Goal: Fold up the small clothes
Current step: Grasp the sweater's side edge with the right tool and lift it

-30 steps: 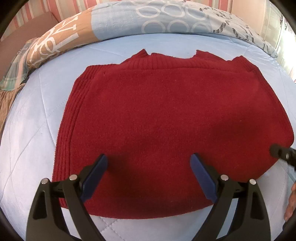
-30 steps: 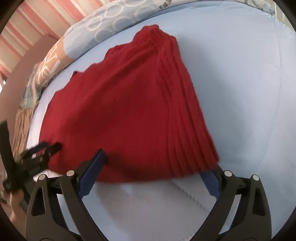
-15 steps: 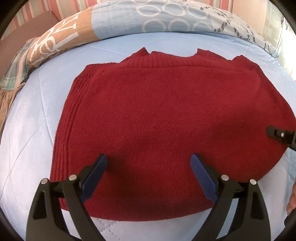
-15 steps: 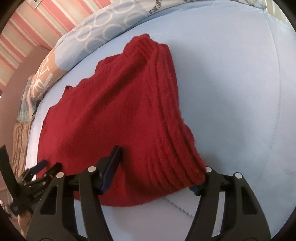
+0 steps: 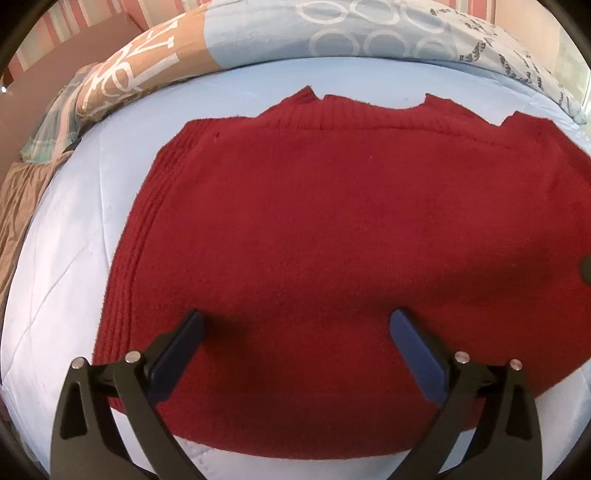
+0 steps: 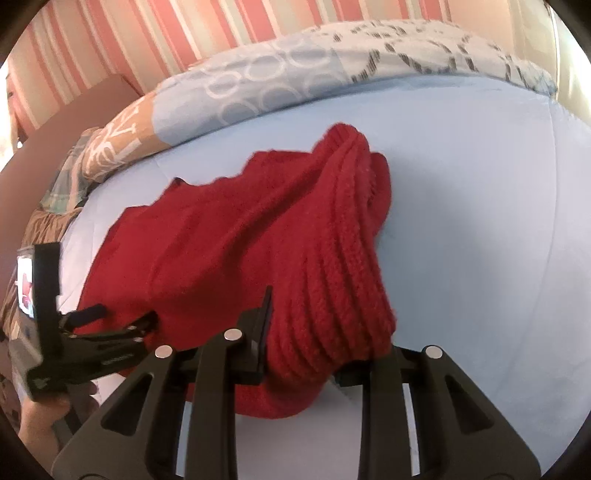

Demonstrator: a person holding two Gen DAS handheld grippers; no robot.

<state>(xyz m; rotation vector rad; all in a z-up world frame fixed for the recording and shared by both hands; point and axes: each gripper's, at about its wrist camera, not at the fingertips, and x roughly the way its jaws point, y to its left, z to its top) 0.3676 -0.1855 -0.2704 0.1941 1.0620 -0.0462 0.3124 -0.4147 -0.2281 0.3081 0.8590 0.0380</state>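
Note:
A red knit sweater [image 5: 332,240] lies spread on the light blue bedsheet [image 5: 74,240], neckline at the far side. My left gripper [image 5: 295,317] hovers over its near hem, jaws wide and still opening, nothing pinched between them. In the right wrist view the sweater's [image 6: 240,240] ribbed side edge is bunched and raised off the sheet. My right gripper [image 6: 325,332] is closing on that ribbed fold, which fills the gap between its fingers. The left gripper [image 6: 122,317] shows at that view's left, held by a hand [image 6: 40,417].
A patterned duvet [image 5: 332,33] is rolled along the far side of the bed, with brown bedding [image 5: 18,206] at the left edge. Bare blue sheet [image 6: 480,221] stretches to the right of the sweater. A striped wall [image 6: 221,33] stands behind.
The right gripper's jaws closed from wide apart onto the sweater's ribbed edge and raised it, bunching that side. The left gripper stayed over the hem and spread slightly wider.

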